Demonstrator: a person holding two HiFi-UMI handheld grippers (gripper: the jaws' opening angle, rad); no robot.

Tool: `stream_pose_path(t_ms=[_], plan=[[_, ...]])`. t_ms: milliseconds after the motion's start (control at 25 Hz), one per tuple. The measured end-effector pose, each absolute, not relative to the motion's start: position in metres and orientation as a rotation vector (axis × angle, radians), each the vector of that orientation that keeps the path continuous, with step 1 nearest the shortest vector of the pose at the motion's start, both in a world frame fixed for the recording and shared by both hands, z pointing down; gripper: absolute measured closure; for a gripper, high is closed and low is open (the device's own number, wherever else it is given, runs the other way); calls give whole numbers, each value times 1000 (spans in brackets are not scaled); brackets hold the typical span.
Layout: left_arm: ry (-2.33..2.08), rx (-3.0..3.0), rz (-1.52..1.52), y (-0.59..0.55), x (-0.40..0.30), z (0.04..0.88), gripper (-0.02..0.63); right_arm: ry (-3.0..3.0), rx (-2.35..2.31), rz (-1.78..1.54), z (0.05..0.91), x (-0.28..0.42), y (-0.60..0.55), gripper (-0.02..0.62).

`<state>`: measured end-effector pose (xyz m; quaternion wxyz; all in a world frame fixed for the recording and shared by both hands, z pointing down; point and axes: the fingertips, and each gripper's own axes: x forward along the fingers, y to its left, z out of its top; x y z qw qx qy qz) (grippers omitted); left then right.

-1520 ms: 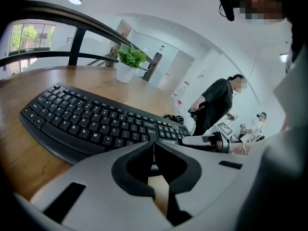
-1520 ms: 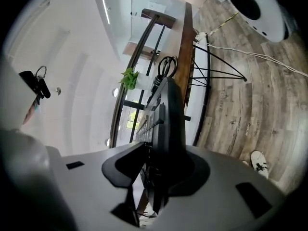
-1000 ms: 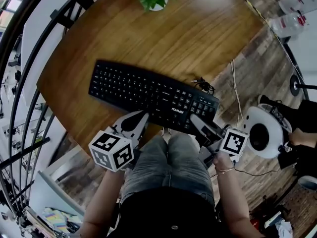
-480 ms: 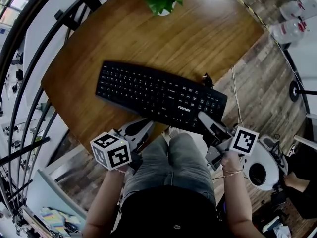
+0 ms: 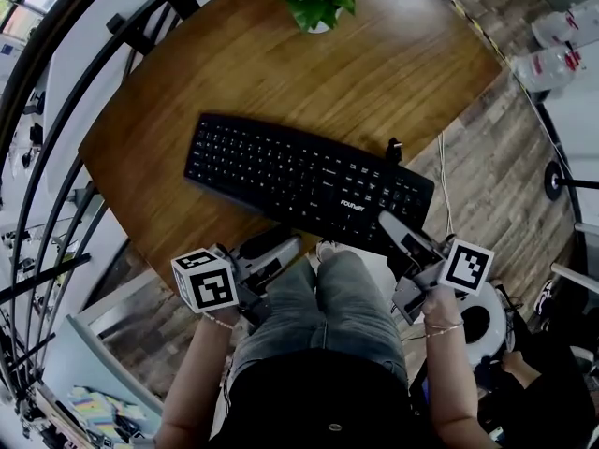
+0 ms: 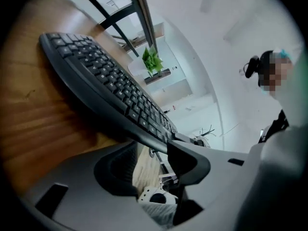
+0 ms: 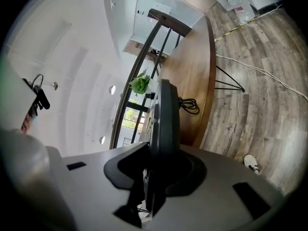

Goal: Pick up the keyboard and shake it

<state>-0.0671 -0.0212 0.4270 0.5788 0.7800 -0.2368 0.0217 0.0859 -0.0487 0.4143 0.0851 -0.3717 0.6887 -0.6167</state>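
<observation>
At my right gripper [image 5: 386,221], jaws clamp the keyboard [image 5: 281,166] corner, while my left gripper [image 5: 288,244], jaws just opening with nothing between, should next grip the near edge.

**Black keyboard slung across the wooden surface**

The full-size black keyboard [image 5: 309,181] runs keys-up from centre left down to lower right in the head view. There's white lettering near its number pad, and its cable [image 5: 393,148] is bunched at the far right corner. The lower-right end, by the surface's [image 5: 234,73] near edge, is pinched edge-on in the right gripper [image 5: 391,224].
</observation>
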Motion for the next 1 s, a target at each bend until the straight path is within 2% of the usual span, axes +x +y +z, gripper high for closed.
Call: stream_pose_path(t_ms=[80,320,560,1000], plan=[[-521,1785,29,-18,-65,428,387,2052,-1104,-1840,412,86,-49,479],[-587,1697,-96,-43,-69,438,338,2088,-1091,-1856,409,84,-49,479],[-574,1561,-267,-69,-71,444,333,2080,-1069,-1876,406,84,-48,480],[-573,1495,-373,-99,-59,449,333,2074,-1028,-1880,401,83,-48,486]])
